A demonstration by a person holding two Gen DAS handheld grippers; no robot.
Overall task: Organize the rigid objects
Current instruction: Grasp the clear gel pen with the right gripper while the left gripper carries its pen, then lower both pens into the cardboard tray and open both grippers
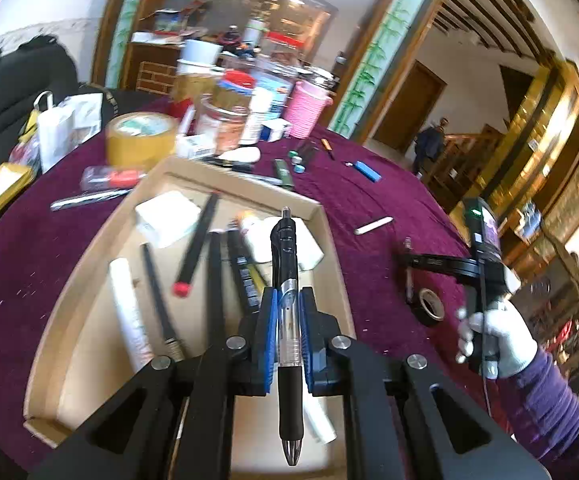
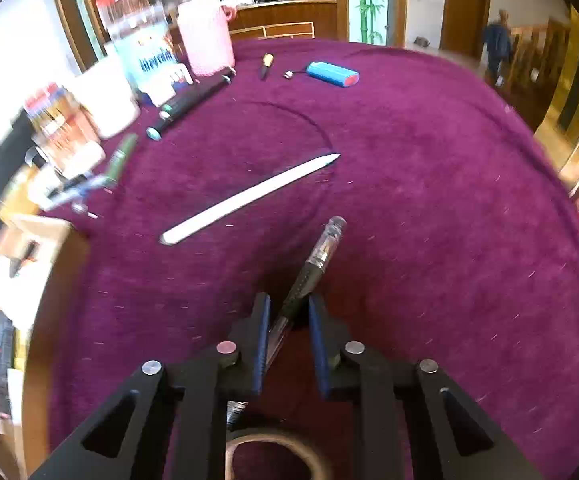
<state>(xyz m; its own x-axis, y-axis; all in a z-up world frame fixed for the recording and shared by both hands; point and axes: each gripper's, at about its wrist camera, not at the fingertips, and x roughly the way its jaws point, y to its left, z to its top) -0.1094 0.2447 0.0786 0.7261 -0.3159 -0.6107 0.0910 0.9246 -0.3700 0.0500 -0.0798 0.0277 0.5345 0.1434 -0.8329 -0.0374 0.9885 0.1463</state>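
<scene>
My left gripper (image 1: pixel 288 300) is shut on a black and clear click pen (image 1: pixel 287 312), held lengthwise above a cardboard tray (image 1: pixel 329 232) that holds several pens, markers and white items. My right gripper (image 2: pixel 287 308) stands around a dark pen with a clear cap (image 2: pixel 317 256); the pen lies slanted on the purple cloth between the jaws, and a gap shows on its right side. The right gripper also shows in the left wrist view (image 1: pixel 413 264), held by a white-gloved hand beside a black tape roll (image 1: pixel 429 306).
A white stick (image 2: pixel 249 198) lies ahead of the right gripper. A blue lighter (image 2: pixel 331 74), a long black marker (image 2: pixel 191 102), a pink cup (image 2: pixel 205 38) and jars stand at the back. A yellow tape roll (image 1: pixel 141 136) is left of the tray.
</scene>
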